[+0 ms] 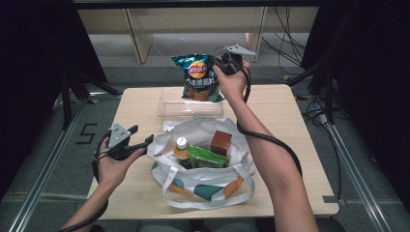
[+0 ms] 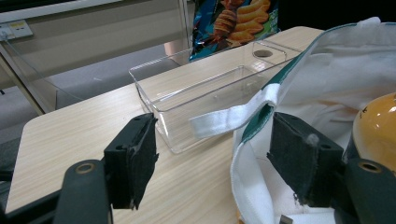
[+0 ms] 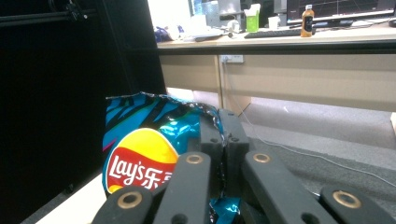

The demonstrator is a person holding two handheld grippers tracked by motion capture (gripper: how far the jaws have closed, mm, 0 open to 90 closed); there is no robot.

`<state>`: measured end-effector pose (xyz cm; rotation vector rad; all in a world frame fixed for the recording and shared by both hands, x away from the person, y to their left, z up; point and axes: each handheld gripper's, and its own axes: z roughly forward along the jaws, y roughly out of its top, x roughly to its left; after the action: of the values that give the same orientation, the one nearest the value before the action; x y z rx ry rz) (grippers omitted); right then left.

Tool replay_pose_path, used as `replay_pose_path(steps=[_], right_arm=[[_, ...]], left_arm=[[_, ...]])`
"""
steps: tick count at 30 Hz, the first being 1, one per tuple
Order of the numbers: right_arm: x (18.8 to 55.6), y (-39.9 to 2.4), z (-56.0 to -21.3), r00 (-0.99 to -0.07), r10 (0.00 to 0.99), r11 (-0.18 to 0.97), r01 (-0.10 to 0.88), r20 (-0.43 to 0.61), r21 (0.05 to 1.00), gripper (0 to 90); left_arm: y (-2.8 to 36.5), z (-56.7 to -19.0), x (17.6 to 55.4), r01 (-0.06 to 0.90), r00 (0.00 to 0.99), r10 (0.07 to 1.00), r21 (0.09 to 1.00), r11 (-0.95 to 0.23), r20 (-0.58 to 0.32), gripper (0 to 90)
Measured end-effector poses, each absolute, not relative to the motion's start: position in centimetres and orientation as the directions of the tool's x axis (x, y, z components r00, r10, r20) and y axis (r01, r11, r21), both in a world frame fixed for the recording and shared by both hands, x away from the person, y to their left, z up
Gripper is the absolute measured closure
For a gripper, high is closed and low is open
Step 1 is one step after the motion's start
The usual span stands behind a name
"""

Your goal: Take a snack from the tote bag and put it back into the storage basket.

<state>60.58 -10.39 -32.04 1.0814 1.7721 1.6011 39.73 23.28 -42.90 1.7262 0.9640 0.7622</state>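
a pale wooden table point(image 1: 290, 145) stands on a grey floor, with dark curtains at both sides and light wooden shelving beyond its far edge. in the right gripper view a long desk point(image 3: 299, 39) with a keyboard, a bottle and screens runs across the room behind.

the right gripper point(image 1: 223, 65) is raised above the far edge of the table. its jaws are pressed together on the upper corner of a blue bag of crisps point(image 1: 198, 77), which hangs down from them. just below the bag, on the table, lies a clear plastic box point(image 1: 167, 108).

the left gripper point(image 1: 145, 141) is held low at the near left part of the table. its jaws stand wide apart, and nothing is pinched between the pads. a white strap and the rim of a white cloth bag point(image 1: 193, 186) lie between and just past them; whether a pad touches the cloth i cannot tell. inside the cloth bag, to the right of this gripper, are a bottle point(image 1: 181, 149) with an orange label, a green packet point(image 1: 208, 158) and a brown box point(image 1: 221, 142).

bare tabletop lies to the left of the left gripper and beneath it, out to the left edge. to the right of the raised gripper the table is bare as far as its far right corner.
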Motion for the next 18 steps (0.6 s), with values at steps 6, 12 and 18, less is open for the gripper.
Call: replay_pose_path(steps=[6,12,18], right_arm=[[60.64,-9.88,-32.19,-0.542,0.826,-0.024,0.239,0.154,0.971,90.0],[60.94,-9.79,-32.26,-0.551,0.822,-0.016,0.229,0.143,0.973,90.0],[61.03,-9.44,-32.41,-0.544,0.824,-0.022,0.246,0.157,0.969,90.0]], left_arm=[[23.31,-42.92,39.74,0.256,0.488,0.871,0.945,-0.202,0.055,31.2],[23.27,-42.89,39.75,0.249,0.489,0.870,0.947,-0.202,0.057,31.2],[23.32,-42.93,39.80,0.246,0.490,0.870,0.949,-0.196,0.052,31.1]])
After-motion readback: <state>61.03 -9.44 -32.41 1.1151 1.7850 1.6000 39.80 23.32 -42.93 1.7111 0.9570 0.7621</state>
